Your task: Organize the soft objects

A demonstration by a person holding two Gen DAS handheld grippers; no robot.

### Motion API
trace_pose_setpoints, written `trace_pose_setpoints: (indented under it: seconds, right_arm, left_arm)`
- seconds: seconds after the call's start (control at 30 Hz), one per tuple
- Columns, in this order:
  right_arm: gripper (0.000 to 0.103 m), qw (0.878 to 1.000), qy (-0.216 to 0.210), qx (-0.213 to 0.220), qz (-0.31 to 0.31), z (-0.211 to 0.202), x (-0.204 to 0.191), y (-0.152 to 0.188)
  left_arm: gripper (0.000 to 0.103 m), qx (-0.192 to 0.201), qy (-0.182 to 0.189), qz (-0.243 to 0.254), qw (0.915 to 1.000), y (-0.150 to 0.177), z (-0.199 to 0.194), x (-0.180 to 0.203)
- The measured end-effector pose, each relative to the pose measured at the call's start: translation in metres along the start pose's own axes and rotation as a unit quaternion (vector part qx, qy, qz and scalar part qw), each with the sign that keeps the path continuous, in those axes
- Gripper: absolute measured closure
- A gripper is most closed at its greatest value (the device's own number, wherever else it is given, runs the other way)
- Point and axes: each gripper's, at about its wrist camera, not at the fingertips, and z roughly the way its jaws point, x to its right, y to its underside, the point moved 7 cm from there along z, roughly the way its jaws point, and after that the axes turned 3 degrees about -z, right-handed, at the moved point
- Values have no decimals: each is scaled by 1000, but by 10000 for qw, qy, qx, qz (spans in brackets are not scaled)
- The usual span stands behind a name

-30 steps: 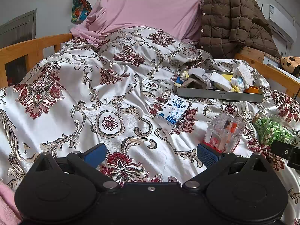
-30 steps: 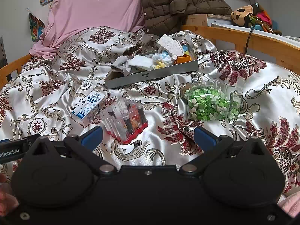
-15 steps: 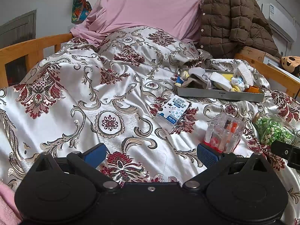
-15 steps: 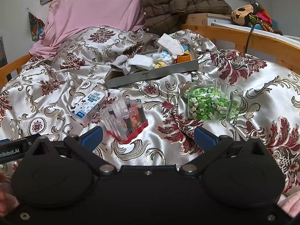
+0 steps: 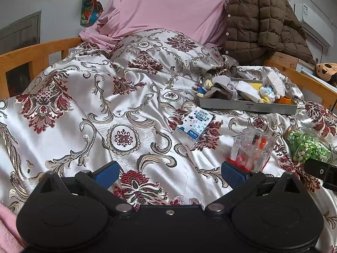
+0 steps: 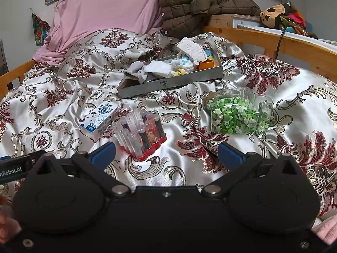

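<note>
Nearest, both grippers hang low over the satin floral bedspread (image 5: 88,113), each spread wide with nothing between its blue pads: the left gripper (image 5: 169,171) has only bare cloth ahead, and the right gripper (image 6: 166,152) frames a clear lipstick holder with a red base (image 6: 140,136), tilted just beyond its left fingertip (image 6: 103,152). Beside that holder, further left of the fingers, a small milk carton (image 6: 99,119) lies flat, its long axis running away and to the right. Ahead of the right fingertip (image 6: 229,154) a clear jar of green paper stars (image 6: 238,115) lies on its side, lid end to the right. Beyond these, straight ahead between the right gripper's fingers, a grey metal tray (image 6: 168,84) sits long side across the view, heaped with soft things: socks (image 6: 158,70), a white sponge block (image 6: 191,50), pastel scrunchies. Farther back are a pink pillow (image 6: 105,6), a brown quilted jacket (image 6: 193,0), the wooden bed rail (image 6: 273,42) and a plush toy (image 6: 273,13).
</note>
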Motion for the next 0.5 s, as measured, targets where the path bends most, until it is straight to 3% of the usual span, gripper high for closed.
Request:
trace_pose_setpoints:
  seconds: [0.5]
  right_arm:
    - [1,10000,-7,-20,-2,0,1,-1]
  left_arm:
    - [1,-3,1,2,10000,0,0,0]
